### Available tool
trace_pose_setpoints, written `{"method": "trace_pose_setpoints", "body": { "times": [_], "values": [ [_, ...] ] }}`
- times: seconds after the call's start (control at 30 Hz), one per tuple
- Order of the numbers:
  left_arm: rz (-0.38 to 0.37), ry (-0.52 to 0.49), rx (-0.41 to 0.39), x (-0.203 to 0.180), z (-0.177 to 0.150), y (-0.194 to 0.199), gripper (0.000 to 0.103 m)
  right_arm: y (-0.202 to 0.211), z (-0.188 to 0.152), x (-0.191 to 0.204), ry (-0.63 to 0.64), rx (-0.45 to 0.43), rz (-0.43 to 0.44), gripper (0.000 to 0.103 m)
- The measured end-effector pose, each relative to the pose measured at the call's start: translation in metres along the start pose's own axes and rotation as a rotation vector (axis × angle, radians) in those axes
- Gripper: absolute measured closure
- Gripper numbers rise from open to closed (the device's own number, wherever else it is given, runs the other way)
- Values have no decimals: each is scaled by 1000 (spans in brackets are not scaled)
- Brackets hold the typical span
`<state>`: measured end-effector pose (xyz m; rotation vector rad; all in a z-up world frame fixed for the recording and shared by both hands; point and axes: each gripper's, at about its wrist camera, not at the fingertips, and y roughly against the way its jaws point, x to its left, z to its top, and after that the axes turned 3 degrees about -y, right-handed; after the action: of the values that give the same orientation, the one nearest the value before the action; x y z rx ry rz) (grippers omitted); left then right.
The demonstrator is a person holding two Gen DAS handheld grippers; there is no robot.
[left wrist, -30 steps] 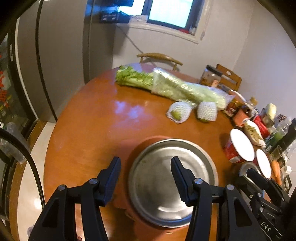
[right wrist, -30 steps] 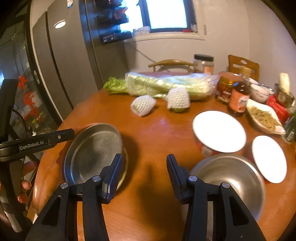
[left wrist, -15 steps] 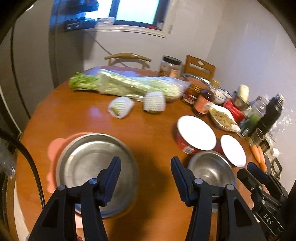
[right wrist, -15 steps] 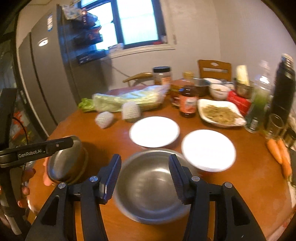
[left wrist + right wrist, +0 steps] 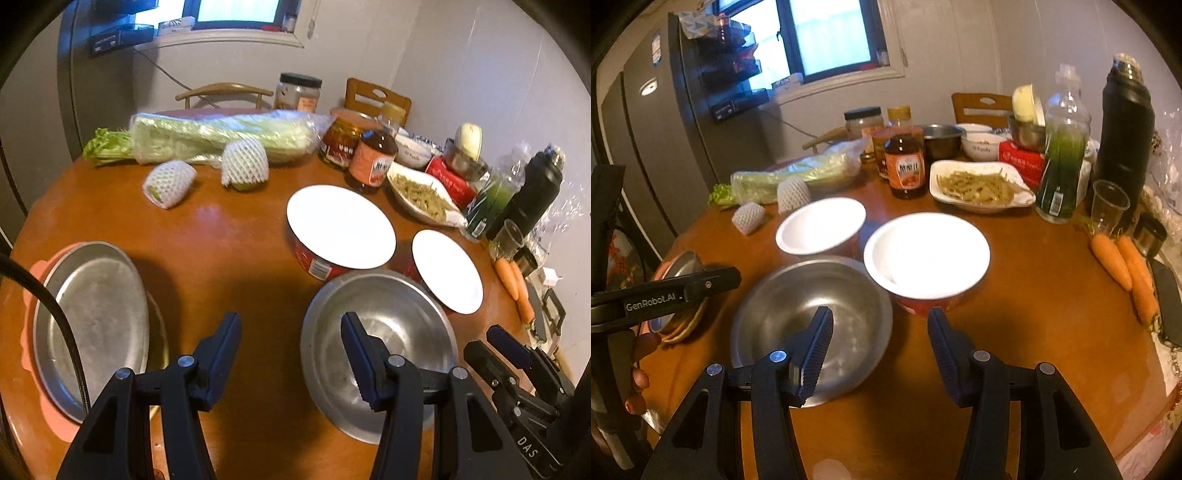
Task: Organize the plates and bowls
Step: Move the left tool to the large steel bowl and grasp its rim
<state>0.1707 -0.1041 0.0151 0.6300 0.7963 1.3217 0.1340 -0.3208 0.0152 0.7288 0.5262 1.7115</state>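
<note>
Shiny steel bowl (image 5: 380, 332), upright, at the table's (image 5: 229, 236) near edge. Left gripper (image 5: 291, 354) and right gripper (image 5: 879, 350) half-open, empty. Both have swung rightward from the steel plate (image 5: 96, 317).

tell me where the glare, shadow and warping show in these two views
Left wrist view: a dark shadow lies on the wooden table ahead of the left tongs; the window is blown out. Right wrist view: the near white bowl glares white; the black flask leans from fisheye bending; corners go black.
</note>
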Motion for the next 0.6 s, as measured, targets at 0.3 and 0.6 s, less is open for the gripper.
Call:
{"method": "trace_pose_setpoints", "body": {
  "times": [0.3, 0.6],
  "values": [
    [11, -19, 33, -9, 1, -21, 47, -26, -8, -5, -17, 74, 60, 48],
    [2, -39, 72, -18, -1, -42, 47, -45, -8, -6, 10, 94, 68, 54]
  ]
}}
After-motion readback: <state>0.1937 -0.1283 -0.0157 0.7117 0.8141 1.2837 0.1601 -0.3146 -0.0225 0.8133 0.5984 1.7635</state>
